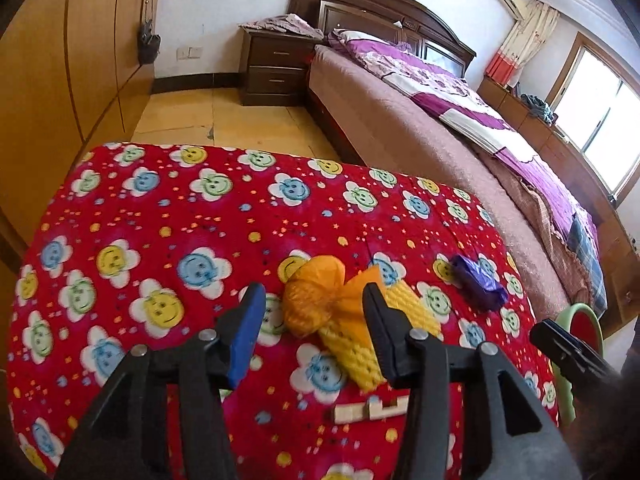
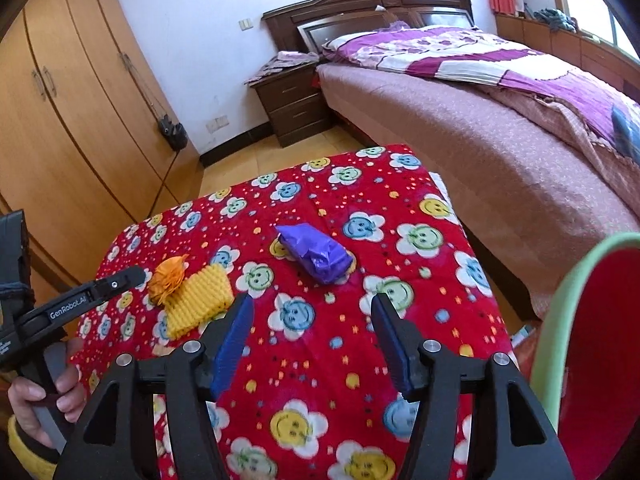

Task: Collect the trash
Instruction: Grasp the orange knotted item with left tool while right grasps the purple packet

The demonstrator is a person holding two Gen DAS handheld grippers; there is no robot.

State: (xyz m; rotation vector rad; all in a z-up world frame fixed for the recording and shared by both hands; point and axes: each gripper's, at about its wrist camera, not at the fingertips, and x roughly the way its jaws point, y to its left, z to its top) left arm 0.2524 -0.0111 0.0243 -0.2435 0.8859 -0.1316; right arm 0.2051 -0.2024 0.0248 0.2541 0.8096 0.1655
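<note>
On the red smiley-flower cloth (image 1: 168,216) lie a crumpled orange wrapper (image 1: 316,296), a yellow foam net (image 1: 356,348) touching it, and a crumpled purple bag (image 1: 478,284) further right. My left gripper (image 1: 311,292) stands open just above the orange wrapper, and its right finger overlaps the foam net. My right gripper (image 2: 312,300) is open over bare cloth, a little short of the purple bag (image 2: 316,254). The right wrist view shows the left gripper (image 2: 134,276) from the side, beside the orange wrapper (image 2: 168,276) and the foam net (image 2: 198,304), with a hand (image 2: 40,396) holding it.
A bin with a green rim and red inside (image 2: 592,320) stands at the cloth's right edge. A small beige slotted piece (image 1: 372,408) lies near the front. A bed (image 2: 500,140) is to the right, a nightstand (image 2: 296,100) behind, and wooden wardrobes (image 2: 72,120) on the left.
</note>
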